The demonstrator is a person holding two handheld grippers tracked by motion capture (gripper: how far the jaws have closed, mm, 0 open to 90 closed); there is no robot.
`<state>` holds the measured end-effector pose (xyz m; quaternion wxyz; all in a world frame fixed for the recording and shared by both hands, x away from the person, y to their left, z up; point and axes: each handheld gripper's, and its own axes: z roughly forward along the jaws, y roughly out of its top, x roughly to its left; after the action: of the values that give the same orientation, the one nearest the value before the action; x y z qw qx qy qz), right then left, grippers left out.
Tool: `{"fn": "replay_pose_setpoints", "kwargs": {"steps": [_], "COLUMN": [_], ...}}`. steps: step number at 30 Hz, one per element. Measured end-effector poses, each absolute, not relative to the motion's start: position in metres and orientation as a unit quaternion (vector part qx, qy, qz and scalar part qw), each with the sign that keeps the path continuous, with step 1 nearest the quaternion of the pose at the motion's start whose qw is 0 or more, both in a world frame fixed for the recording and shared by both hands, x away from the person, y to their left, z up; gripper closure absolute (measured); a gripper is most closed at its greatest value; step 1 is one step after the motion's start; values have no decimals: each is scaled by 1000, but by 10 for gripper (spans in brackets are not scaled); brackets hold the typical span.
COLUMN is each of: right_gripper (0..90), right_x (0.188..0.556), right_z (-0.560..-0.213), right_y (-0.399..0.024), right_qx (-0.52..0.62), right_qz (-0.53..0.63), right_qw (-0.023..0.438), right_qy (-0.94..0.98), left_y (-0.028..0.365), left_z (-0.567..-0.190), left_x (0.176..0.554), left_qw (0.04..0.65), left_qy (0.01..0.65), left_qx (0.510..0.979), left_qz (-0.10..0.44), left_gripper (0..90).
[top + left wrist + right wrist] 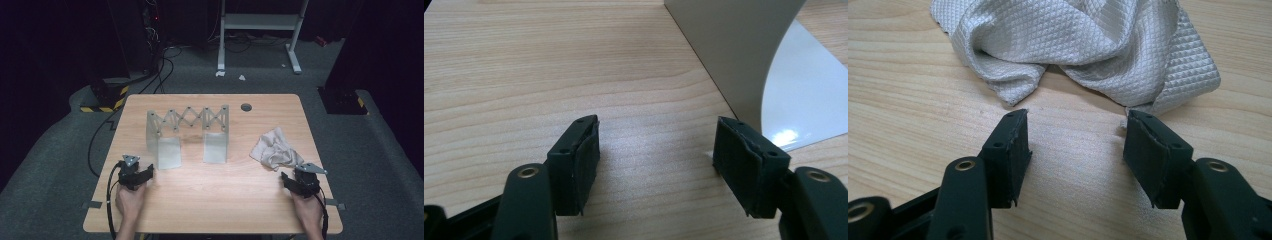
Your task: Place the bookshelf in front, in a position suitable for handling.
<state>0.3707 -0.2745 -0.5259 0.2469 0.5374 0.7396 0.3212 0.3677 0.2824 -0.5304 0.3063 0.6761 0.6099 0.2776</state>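
A crumpled pale waffle-weave cloth [274, 149] lies on the right part of the wooden table [240, 190]. My right gripper [295, 181] rests just in front of it, open, with bare wood between its jaws; in the right gripper view the cloth [1083, 50] lies just past the gripper's [1075, 145] tips. A grey accordion rack [187, 132] with two flat feet stands mid-table. My left gripper [145, 175] is open beside the left foot; the left gripper view shows that foot [804, 100] just past the right jaw of the gripper [656, 155], nothing held.
A round grey grommet [246, 107] sits near the table's far edge. Cables [150, 75] trail across the dark floor at left, and a white desk frame [260, 30] stands behind. Hazard-striped bases [105, 97] flank the table.
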Motion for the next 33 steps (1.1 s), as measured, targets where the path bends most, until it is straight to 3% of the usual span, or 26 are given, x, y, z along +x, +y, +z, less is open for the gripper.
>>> {"fn": "replay_pose_setpoints", "kwargs": {"steps": [12,19,23,33], "right_gripper": [437,379,511,559], "right_x": [371,371,367,363], "right_z": [-526,-526,-526,-522], "right_y": [-274,-273,-273,-267], "right_qx": [539,536,540,531], "right_qz": [321,319,322,340], "right_qw": [247,245,248,233], "right_qy": [739,743,737,740], "left_y": [282,282,282,282], "left_z": [-530,-530,-530,-528], "left_x": [368,368,368,367], "left_qw": [305,306,306,319], "left_qy": [608,604,604,604], "left_qx": [679,683,684,685], "left_qz": [276,273,272,254], "left_gripper": [337,313,306,324]}}
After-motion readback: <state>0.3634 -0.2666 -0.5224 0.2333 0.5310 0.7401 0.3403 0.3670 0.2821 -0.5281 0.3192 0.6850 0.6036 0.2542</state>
